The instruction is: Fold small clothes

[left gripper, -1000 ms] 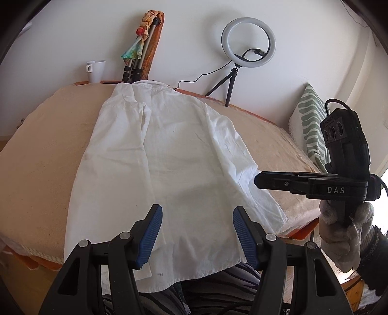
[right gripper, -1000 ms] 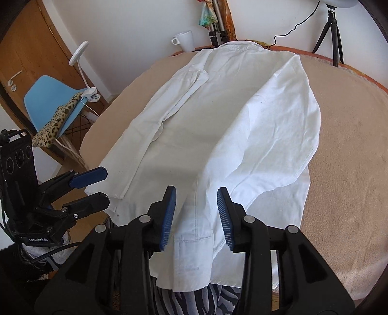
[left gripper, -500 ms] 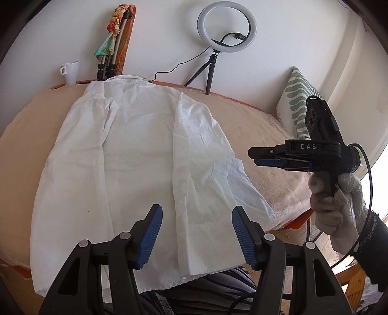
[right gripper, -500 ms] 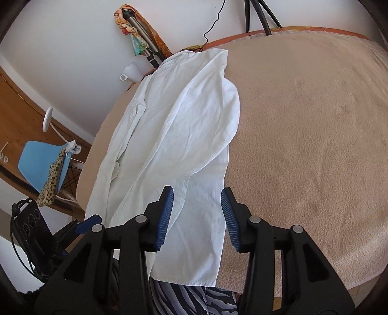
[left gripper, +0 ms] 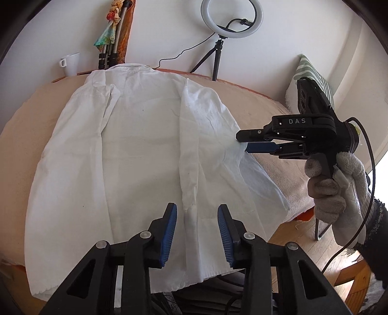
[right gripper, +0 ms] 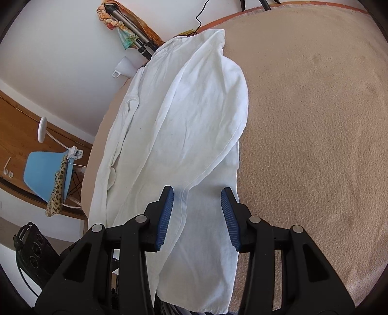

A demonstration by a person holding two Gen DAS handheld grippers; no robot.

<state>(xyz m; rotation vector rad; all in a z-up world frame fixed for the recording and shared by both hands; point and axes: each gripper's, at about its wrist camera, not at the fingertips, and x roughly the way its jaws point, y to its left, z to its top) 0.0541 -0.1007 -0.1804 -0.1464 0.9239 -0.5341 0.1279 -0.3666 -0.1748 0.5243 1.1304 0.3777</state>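
A white shirt (left gripper: 135,155) lies flat on the beige-covered table, collar at the far end and hem hanging over the near edge. Both sleeves are folded in over the body. My left gripper (left gripper: 196,218) is open and empty above the hem near the shirt's middle. My right gripper (right gripper: 197,203) is open and empty, low over the shirt's right edge (right gripper: 213,169), with cloth between its fingers but not gripped. It also shows in the left wrist view (left gripper: 242,140) at the shirt's right side.
A beige cloth (right gripper: 315,121) covers the table right of the shirt. A white mug (left gripper: 70,64), tripod legs and a ring light (left gripper: 231,18) stand at the far edge. A striped cushion (left gripper: 312,72) lies at right. A blue chair (right gripper: 46,174) stands left of the table.
My right gripper has swung to the shirt's right edge and come down close over it. My left gripper has shifted a little over the hem. The shirt has not moved.
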